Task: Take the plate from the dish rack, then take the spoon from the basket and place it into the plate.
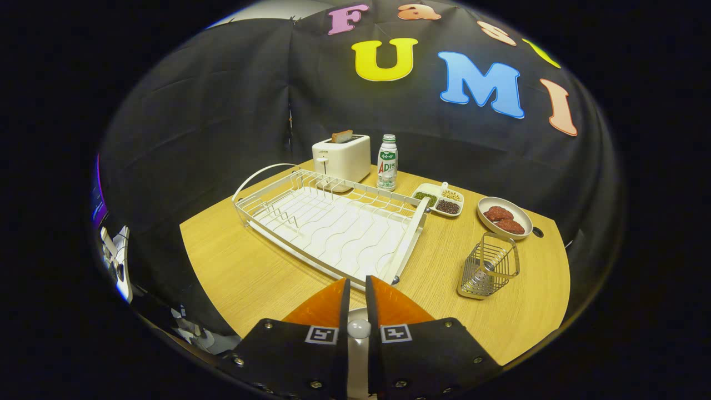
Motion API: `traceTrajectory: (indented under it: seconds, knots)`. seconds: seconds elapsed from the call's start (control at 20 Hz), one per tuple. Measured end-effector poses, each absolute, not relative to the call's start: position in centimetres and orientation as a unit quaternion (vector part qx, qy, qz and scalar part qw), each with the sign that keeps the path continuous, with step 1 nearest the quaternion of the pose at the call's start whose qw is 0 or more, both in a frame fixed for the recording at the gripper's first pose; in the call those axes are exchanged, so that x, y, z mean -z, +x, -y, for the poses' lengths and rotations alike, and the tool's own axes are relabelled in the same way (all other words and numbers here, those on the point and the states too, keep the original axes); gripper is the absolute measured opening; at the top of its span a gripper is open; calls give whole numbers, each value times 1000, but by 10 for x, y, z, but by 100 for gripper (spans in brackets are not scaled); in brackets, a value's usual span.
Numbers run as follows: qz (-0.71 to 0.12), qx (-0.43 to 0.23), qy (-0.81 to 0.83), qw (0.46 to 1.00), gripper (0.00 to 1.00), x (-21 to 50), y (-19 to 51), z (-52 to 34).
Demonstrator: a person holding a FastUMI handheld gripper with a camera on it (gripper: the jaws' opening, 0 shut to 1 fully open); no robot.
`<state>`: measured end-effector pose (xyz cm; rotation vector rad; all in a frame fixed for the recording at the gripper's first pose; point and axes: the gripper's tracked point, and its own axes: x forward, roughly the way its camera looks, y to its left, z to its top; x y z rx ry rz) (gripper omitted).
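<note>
Gripper view puts a pale sliver in the narrow slot between the two fingers, and we cannot tell whether it is the plate's rim seen edge-on or part of the tool. We read the gripper as nearly together, but whether it is pressing on anything we cannot say.

If that sliver is the plate, we would expect it to be stiff, smooth and rather slippery, and breakable if dropped. Its rim is the only sensible place to pinch, and it should be kept level on the way down to the tabletop.

The spoon should be in the wire basket, which stands ahead and to the right near the tabletop's right edge. We can make out only a faint pale shape low inside it. We judge a spoon to be light, rigid and slick, best taken by the handle where it rises above the wires and lifted straight up so it does not snag.

Just beyond the fingertips lies the white dish rack, its slots bare. Along the far edge stand a toaster and a bottle. To their right are a divided dish and a bowl of reddish pieces.
</note>
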<state>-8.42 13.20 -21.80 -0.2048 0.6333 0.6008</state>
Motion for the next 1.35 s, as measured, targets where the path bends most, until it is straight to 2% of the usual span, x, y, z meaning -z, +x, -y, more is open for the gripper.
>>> traceTrajectory:
  seconds: [0.2, 0.3, 0.45, 0.95, 1.0, 1.1, 1.15, 1.35]
  knots:
    - [-297, -279, -92, 909, 18, 214, -78, -118]
    - [-292, -261, -88, 916, 27, 206, -74, -105]
    - [-274, -233, -87, 929, 27, 190, -69, -84]
    - [-114, -74, -50, 989, 27, 54, -46, 40]
    - [-98, -67, -47, 992, 32, 45, -44, 50]
    - [-75, -40, -45, 995, 99, 39, -40, 78]
    - [-68, -26, -44, 996, 96, 38, -38, 90]
    - [-56, 5, -26, 998, 96, 48, -28, 124]
